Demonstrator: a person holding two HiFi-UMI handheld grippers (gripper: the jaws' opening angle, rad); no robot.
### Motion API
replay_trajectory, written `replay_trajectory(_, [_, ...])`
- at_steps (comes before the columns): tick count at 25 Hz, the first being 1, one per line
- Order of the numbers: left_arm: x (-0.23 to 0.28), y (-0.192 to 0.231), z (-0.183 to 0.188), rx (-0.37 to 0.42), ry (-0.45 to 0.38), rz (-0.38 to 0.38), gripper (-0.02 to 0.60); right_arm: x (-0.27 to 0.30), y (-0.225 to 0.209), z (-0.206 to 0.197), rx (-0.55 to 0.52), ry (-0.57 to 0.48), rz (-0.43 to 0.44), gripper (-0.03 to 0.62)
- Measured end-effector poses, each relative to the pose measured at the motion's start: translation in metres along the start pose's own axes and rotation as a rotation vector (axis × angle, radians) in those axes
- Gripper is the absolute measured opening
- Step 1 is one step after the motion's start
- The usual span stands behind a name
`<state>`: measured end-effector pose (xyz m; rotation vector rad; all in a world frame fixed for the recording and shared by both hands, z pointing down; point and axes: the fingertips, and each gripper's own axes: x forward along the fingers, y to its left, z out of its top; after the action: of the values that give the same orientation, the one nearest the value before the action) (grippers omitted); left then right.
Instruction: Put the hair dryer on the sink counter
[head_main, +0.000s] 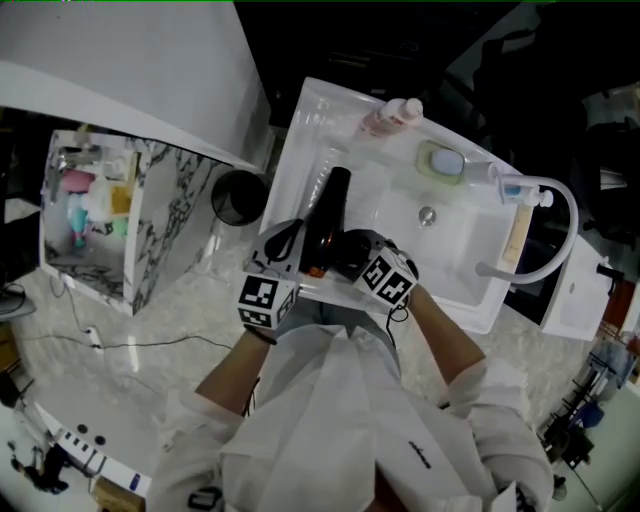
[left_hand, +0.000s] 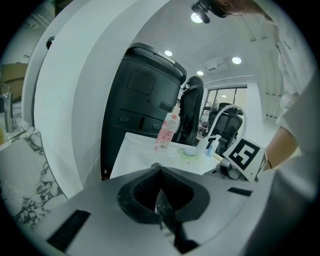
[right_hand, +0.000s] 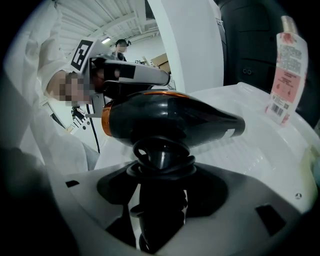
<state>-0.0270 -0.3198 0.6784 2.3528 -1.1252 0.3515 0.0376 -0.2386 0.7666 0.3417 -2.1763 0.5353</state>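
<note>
My right claw (right_hand: 160, 167) is clamped on the handle of the black hair dryer (right_hand: 170, 120), with the coiled cord bunched at the jaws. The dryer's barrel lies level over the left end of the white sink counter (head_main: 300, 150), its nozzle towards the counter's far edge and its orange ring towards me. I cannot tell whether it touches the counter. My left claw (left_hand: 157, 167) sits just beside the right one at the counter's near left corner, its jaws together with nothing between them. A pink bottle (head_main: 388, 117) lies at the far edge, and a soap dish (head_main: 443, 163) sits near it beside the basin (head_main: 450, 235). A black bin (head_main: 238, 197) stands off the counter's left edge.
</note>
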Motion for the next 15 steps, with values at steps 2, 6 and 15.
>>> replay_trajectory(2, [-0.001, 0.002, -0.002, -0.001, 0.003, 0.001, 0.023, 0.003, -0.001, 0.000, -0.006, 0.005, -0.001, 0.286])
replay_trajectory(6, [-0.003, 0.005, -0.003, -0.004, 0.003, 0.001, 0.023, 0.009, -0.002, 0.000, -0.026, 0.021, -0.004, 0.287])
replay_trajectory(15, [-0.006, 0.007, -0.003, -0.004, 0.002, 0.001, 0.023, 0.013, -0.006, 0.002, -0.040, 0.022, 0.001, 0.291])
